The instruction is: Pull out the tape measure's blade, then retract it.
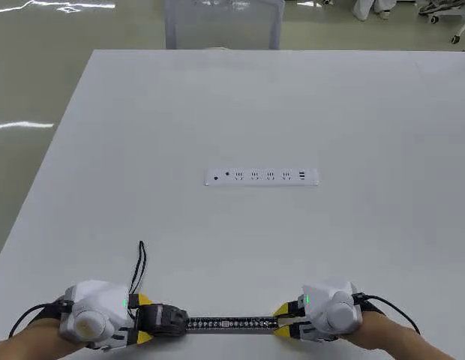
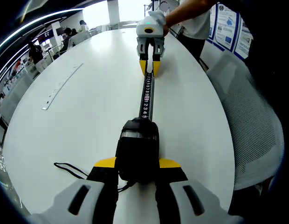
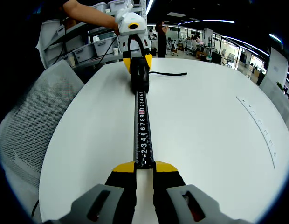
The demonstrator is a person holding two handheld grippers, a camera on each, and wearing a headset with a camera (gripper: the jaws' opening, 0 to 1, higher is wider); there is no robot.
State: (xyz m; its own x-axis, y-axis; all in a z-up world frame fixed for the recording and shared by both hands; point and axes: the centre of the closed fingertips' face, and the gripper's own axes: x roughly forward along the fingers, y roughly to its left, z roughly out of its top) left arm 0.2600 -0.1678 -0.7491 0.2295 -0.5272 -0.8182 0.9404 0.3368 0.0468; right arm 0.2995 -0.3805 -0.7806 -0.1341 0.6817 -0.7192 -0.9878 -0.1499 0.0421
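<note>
A tape measure's blade (image 1: 232, 324) lies drawn out flat across a white table (image 1: 292, 105), on the person's side of the power strip (image 1: 261, 177) and roughly parallel to it, close to the table's near edge. The left gripper (image 1: 142, 319) has its yellow-tipped jaws clamped on the sides of the black case (image 1: 163, 320), which sits below the strip's left end and a little beyond it. The right gripper (image 1: 281, 320) has its jaws drawn narrow on the blade's free end, below the strip's right end. A thin black strap (image 1: 142, 262) loops from the case toward the strip.

With the blade already out, the retraction is what remains, and it looks like the riskier half. The right jaws appear to hold only the very tip of the blade. If that tip slips free, the spring would likely whip the blade back into the case, which could jolt or twist it in the left jaws. Bringing the grippers together unevenly could buckle the blade off the table. The case also sits far from the strip and near the table edge, so any jolt could send it over.
</note>
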